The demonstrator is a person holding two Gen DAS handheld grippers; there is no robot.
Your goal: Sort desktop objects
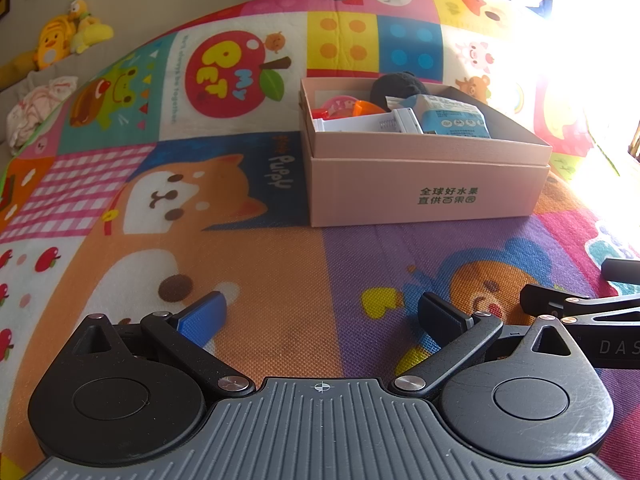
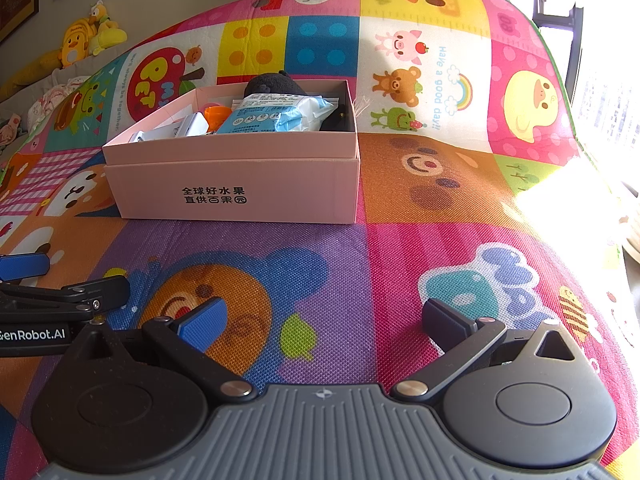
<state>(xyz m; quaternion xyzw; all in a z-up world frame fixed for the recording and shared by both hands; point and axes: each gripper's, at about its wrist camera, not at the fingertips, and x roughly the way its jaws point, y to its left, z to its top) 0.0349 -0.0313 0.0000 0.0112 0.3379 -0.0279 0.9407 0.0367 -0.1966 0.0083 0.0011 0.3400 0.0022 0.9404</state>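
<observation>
A pink cardboard box (image 1: 428, 188) stands on the colourful play mat; it also shows in the right wrist view (image 2: 240, 184). Inside lie a black plush (image 1: 398, 84), a blue-white packet (image 1: 452, 118), a white plastic item (image 1: 360, 124), an orange piece (image 1: 366, 108) and a pink lid (image 1: 338, 102). The packet (image 2: 276, 116) and plush (image 2: 276, 82) show in the right view too. My left gripper (image 1: 324, 316) is open and empty, low over the mat in front of the box. My right gripper (image 2: 324, 320) is open and empty, beside it to the right.
The play mat (image 1: 260, 280) covers the whole surface. Yellow plush toys (image 1: 64, 36) and a bundle of cloth (image 1: 40, 108) sit beyond the mat's far left edge. Bright window light washes out the right side (image 2: 600, 100). Each gripper's side shows in the other's view (image 2: 48, 300).
</observation>
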